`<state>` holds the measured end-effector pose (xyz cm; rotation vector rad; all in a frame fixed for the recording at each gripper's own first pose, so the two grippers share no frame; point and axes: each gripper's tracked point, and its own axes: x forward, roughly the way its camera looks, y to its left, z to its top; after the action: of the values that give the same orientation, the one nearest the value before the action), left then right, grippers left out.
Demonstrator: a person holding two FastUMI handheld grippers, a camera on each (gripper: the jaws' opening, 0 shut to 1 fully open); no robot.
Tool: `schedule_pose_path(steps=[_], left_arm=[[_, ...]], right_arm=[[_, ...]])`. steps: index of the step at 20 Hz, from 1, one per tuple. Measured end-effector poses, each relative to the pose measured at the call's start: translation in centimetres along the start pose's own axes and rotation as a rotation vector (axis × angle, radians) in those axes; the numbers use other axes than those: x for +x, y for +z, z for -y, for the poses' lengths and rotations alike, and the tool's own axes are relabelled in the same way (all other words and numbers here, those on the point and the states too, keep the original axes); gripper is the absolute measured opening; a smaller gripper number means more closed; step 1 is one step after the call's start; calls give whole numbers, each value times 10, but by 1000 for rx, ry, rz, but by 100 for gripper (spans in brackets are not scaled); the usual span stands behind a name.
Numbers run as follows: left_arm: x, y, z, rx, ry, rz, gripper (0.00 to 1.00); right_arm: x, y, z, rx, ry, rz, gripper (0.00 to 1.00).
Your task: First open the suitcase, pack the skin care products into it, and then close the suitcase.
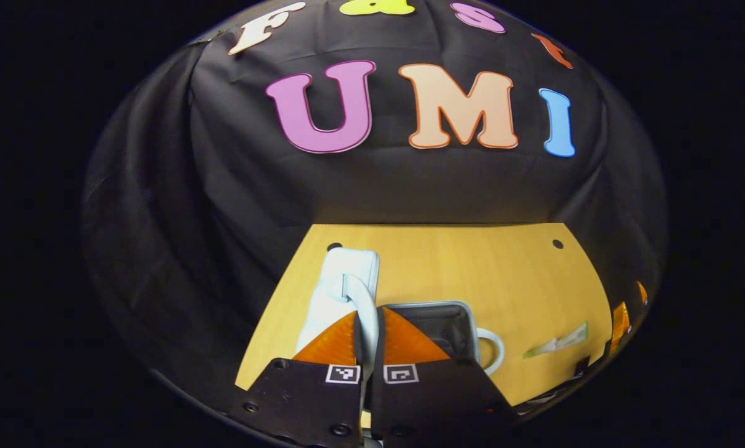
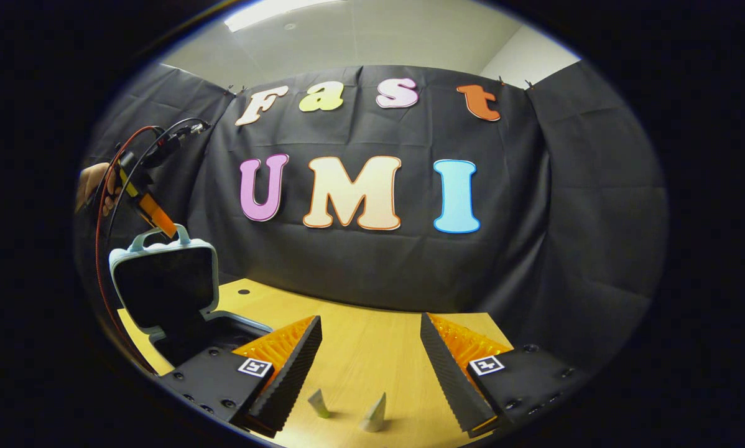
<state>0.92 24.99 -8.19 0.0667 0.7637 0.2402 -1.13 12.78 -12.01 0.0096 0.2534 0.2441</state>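
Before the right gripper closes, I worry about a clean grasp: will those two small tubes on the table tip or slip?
The two small tubes stand upright and tapered, so a nudge probably topples them. They look light and may skid on the smooth table. The right gripper is open astride them.

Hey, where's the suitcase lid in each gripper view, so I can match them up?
Left gripper view: suitcase lid at lower centre, its handle pinched by the left gripper.
Right gripper view: raised lid at left, left gripper on its handle.
Shared landmark: the wooden table.
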Motion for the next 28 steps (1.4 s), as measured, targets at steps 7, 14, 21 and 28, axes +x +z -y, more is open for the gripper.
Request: schedule_pose_path(steps=[7, 14, 21, 28], left_arm=[[11, -1, -79, -71, 27, 60, 0], [53, -30, -159, -119, 65, 4, 0], [103, -88, -218, -176, 118, -92, 0], [139, -158, -248, -184, 180, -175, 0]], right_arm=[[14, 17, -27, -4, -29, 34, 99], [26, 23, -40, -31, -111, 42, 98], [31, 24, -53, -94, -152, 25, 98], [28, 20, -56, -109, -174, 1, 99]])
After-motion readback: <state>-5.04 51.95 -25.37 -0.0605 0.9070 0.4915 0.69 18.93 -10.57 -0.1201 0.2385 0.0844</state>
